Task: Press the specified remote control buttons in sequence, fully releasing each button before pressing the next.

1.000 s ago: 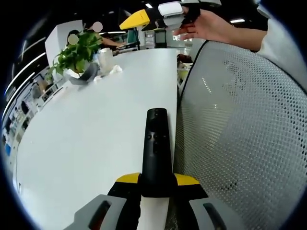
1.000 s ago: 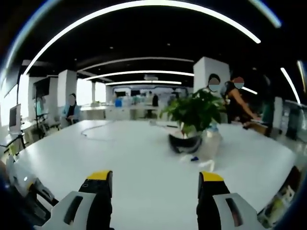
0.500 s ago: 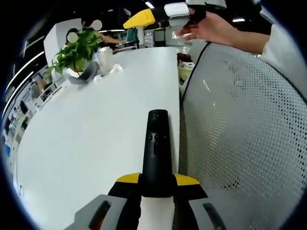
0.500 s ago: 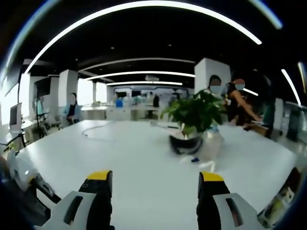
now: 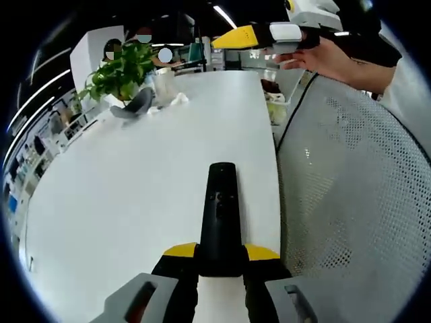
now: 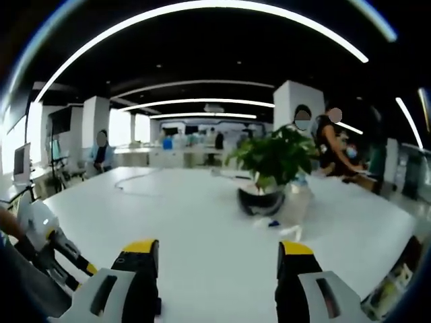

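Note:
A slim black remote (image 5: pixel 220 208) points forward over the white table (image 5: pixel 135 188), its rear end clamped between the yellow-tipped jaws of my left gripper (image 5: pixel 221 253). Small buttons show on its upper face. My right gripper (image 5: pixel 266 35) is held in a hand at the top right of the left gripper view, high above the table's far end. In the right gripper view, my right gripper (image 6: pixel 217 259) stands open over the table with nothing between its jaws. The left gripper (image 6: pixel 57 245) comes in at the lower left.
A potted plant (image 6: pixel 273 158) with a dark bowl-like thing and a pale cup (image 6: pixel 296 198) beside it stands mid-table. A grey mesh chair back (image 5: pixel 350 195) fills the right of the left gripper view. Several people are at the far side of the room.
The left gripper view has swung, so the chair back takes less room and the right gripper sits further right. In the right gripper view, the left gripper has come further in from the left.

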Action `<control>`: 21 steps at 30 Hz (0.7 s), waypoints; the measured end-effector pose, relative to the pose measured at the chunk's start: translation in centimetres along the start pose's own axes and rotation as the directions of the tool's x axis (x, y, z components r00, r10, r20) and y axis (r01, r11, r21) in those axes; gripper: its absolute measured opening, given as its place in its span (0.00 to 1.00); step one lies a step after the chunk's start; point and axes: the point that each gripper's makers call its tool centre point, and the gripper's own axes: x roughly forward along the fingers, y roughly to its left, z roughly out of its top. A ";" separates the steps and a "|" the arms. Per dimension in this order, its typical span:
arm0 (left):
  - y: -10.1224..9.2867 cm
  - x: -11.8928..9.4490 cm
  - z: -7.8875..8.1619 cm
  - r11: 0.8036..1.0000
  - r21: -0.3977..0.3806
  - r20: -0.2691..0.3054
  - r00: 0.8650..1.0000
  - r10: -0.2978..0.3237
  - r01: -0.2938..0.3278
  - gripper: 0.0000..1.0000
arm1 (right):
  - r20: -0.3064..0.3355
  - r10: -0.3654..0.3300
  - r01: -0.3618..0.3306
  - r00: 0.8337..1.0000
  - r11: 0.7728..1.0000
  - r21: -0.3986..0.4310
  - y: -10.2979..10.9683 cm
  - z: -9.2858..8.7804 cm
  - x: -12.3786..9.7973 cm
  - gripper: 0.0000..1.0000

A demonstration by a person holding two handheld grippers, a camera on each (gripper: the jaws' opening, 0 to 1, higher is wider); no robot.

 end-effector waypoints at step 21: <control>4.2 0.5 -0.8 0.999 -0.010 -0.024 0.999 0.032 -0.033 0.24 | -0.013 -0.009 0.009 1.000 1.000 -0.012 0.0 -0.2 0.0 0.67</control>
